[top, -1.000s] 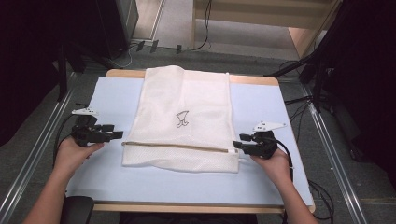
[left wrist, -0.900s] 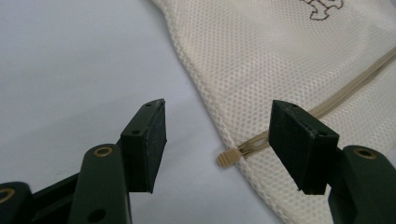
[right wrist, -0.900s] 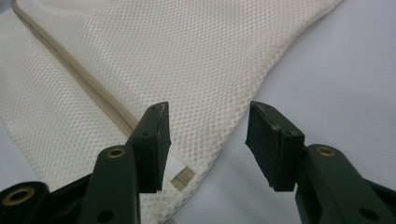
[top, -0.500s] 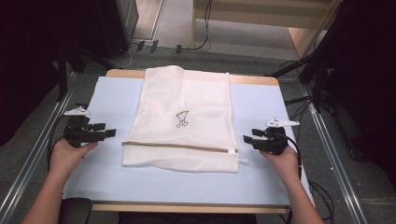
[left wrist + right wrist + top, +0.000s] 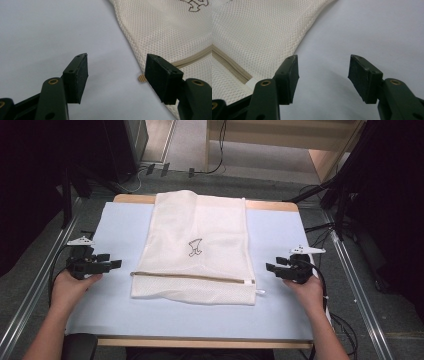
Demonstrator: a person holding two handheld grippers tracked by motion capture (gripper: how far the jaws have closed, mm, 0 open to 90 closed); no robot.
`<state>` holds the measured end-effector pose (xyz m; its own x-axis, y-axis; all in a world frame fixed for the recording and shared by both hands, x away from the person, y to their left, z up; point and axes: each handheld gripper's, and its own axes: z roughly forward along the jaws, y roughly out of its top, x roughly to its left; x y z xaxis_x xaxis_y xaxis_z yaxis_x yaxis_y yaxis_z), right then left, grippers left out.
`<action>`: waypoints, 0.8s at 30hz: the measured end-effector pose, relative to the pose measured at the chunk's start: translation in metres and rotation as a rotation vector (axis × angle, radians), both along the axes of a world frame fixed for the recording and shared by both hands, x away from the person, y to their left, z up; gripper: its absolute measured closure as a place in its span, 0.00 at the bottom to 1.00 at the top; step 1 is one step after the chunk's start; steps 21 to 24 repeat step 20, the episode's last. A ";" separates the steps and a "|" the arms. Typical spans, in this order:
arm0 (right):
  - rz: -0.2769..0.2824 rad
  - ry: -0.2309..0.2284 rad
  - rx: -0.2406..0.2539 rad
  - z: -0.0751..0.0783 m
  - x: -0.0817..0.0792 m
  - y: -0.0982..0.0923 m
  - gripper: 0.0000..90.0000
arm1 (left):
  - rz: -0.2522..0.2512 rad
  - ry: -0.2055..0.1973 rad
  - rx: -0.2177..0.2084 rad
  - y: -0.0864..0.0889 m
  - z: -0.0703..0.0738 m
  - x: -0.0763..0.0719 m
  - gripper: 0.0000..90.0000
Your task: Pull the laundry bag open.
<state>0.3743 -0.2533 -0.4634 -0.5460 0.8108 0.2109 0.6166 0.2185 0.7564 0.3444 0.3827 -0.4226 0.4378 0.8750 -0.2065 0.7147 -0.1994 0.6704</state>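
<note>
Both grippers flank the mesh laundry bag (image 5: 197, 255) mid-frame: left gripper (image 5: 116, 264) and right gripper (image 5: 270, 268), jaws gaping and just widened, empty, probably so it lies flat on the table (image 5: 120, 227)

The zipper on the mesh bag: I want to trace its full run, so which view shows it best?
The high view: the zipper runs the bag's whole width, with a white pull tab at its right end. The left gripper view catches just a short tan stretch; the right gripper view shows the end by the tab.
</note>
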 end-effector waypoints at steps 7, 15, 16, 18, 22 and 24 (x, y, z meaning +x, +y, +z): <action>0.006 0.009 -0.009 -0.002 0.001 0.003 0.46 | 0.000 0.012 0.010 -0.001 -0.002 0.001 0.39; 0.007 0.016 -0.018 -0.005 0.002 0.006 0.44 | -0.007 0.030 0.016 -0.003 -0.008 0.002 0.39; 0.006 0.016 -0.022 -0.005 0.002 0.006 0.44 | -0.010 0.030 0.026 -0.003 -0.008 0.002 0.39; 0.008 0.021 -0.037 -0.006 0.002 0.006 0.44 | -0.012 0.032 0.034 -0.003 -0.010 0.002 0.39; 0.006 0.020 -0.044 -0.007 0.003 0.006 0.44 | -0.008 0.034 0.040 -0.003 -0.011 0.003 0.39; 0.006 0.020 -0.044 -0.007 0.003 0.006 0.44 | -0.008 0.034 0.040 -0.003 -0.011 0.003 0.39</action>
